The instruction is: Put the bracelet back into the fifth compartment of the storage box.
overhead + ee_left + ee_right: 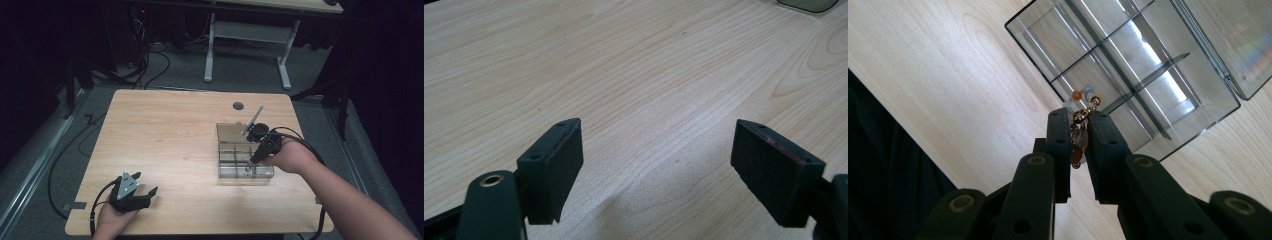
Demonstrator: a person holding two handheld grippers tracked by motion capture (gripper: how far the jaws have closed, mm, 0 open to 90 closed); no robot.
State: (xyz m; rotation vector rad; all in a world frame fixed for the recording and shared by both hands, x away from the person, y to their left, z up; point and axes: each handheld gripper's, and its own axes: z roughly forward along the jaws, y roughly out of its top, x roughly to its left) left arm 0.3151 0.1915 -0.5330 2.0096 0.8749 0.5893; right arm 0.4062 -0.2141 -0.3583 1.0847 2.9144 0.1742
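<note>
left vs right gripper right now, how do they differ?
The left gripper has its jaws spread wide and empty; the right gripper is shut on a beaded piece. Left sits near the table's front edge; right is at the clear compartment box. Both have black jaws.

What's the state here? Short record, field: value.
surface: wooden table
container: clear compartment box, lid open, on the table's right half
left claw: open, nothing between the jaws, low over bare wood near the front left
right claw: shut on a beaded piece, tips over the box's near edge
beaded piece: orange, gold and pale beads; full shape hidden by the jaws
box contents: compartments look empty in the right gripper view
</note>
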